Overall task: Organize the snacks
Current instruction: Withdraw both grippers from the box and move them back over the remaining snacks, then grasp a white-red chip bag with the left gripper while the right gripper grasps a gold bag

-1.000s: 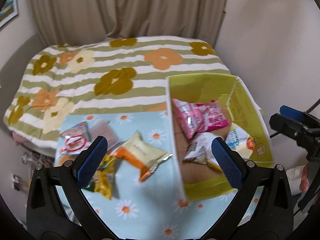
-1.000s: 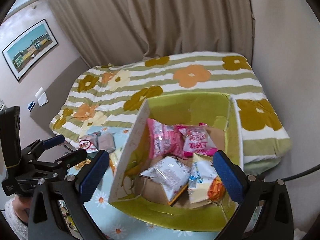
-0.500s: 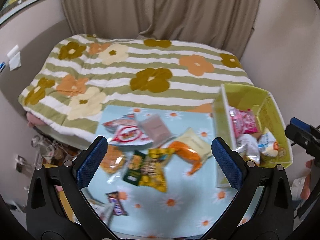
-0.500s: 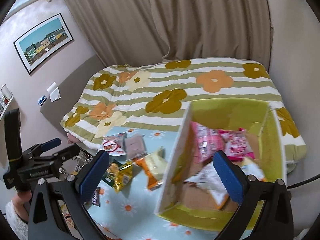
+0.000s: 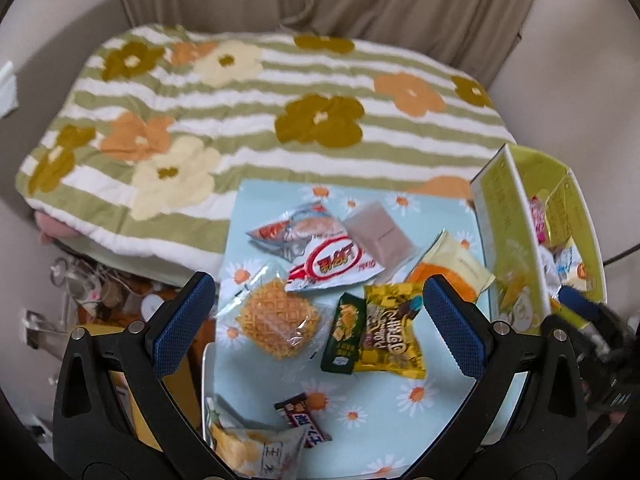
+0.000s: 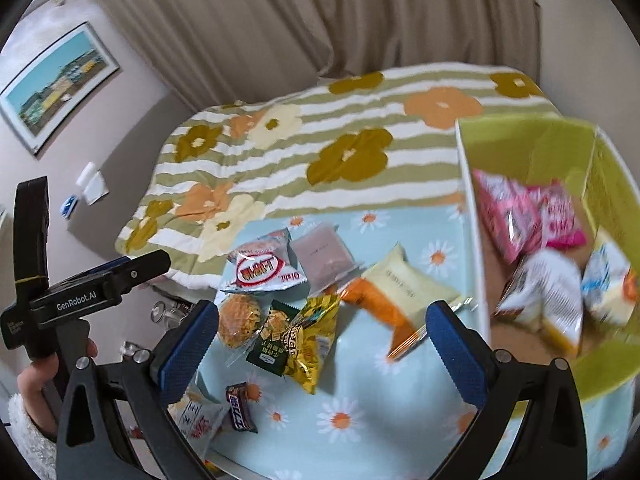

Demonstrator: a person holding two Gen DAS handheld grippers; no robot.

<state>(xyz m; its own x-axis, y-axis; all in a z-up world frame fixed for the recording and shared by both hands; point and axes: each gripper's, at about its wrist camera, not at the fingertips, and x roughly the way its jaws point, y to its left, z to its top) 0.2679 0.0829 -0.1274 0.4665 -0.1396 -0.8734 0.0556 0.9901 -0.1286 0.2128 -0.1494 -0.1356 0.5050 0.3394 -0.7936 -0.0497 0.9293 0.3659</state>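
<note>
Blue-padded fingers spread wide on the left gripper (image 5: 318,320), nothing between them, hovering right above the loose pile. The round waffle biscuit (image 5: 277,325) in its clear wrap sits just inside the left finger, and the yellow chocolate-snack bag (image 5: 390,336) with the dark green packet (image 5: 345,336) beside it lies just inside the right one. The right gripper (image 6: 320,344) is gaping too, empty, looking over the same heap with the orange-and-cream pouch (image 6: 394,292) nearest its right finger.

Moving outward on the daisy-print cloth (image 5: 400,432): a red-and-white crisp bag (image 5: 334,266), a silver-orange bag (image 5: 294,226) partly tucked under it, a flat mauve pouch (image 5: 380,236), and down near the front edge a small chocolate bar (image 5: 302,420) plus a pale yellow packet (image 5: 256,450) half hidden by the gripper frame.

Off to the right stands the lime-green box (image 6: 528,148), and that's where the scoreboard shows: two pink packets (image 6: 520,216) and a couple of white ones (image 6: 548,292) already lie inside, blurred but clearly in.

So I'd call it roughly a third done. About nine snacks are out on the cloth, none in hand. Likely next pick, by my reading, is whatever sits under the left gripper, the waffle or the yellow bag.
</note>
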